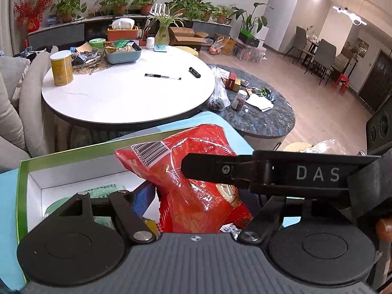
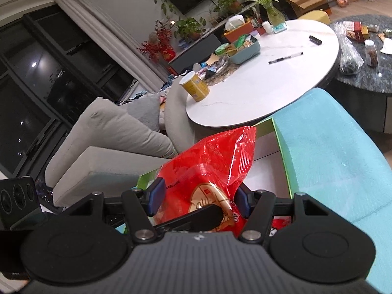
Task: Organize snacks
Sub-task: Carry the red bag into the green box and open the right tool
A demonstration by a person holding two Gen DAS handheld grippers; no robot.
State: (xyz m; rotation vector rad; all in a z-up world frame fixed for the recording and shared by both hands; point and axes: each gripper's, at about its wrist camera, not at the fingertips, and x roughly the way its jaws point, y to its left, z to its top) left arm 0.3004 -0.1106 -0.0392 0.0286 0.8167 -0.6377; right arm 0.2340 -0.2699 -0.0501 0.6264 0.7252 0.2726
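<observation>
Green cardboard frames the open box (image 1: 22, 196) at the lower left of the left wrist view; its white inside holds a pale green packet (image 1: 105, 191), partly hidden behind the tongs, and a red snack bag (image 1: 196, 171) that stands up out of it with its barcode end toward the top. The box rests on a turquoise cushion (image 2: 330, 159), which fills the right half of the right wrist view.

Further back, at the upper middle of the left wrist view, a blue-grey basket (image 1: 123, 55) on the round white table (image 1: 127, 93) is filled with small packets, mostly green and tan. Just left of it lies a loose heap of wrappers, and a yellow canister (image 1: 61, 68) stands upright near the table's left edge. A pen (image 1: 163, 76) lies alone in the middle of the tabletop.

The right gripper (image 2: 198, 199) is clamped on the red bag: its blue pads (image 2: 156, 194) press the bag from both sides, low in the frame, and the bag rises between them. The left gripper (image 1: 198, 191) sits low over the box with the bag between its fingers; one blue finger shows at the bag's left side, but the other is hidden by the bag and by the right tool's black finger crossing in front, so I cannot tell whether it grips.
</observation>
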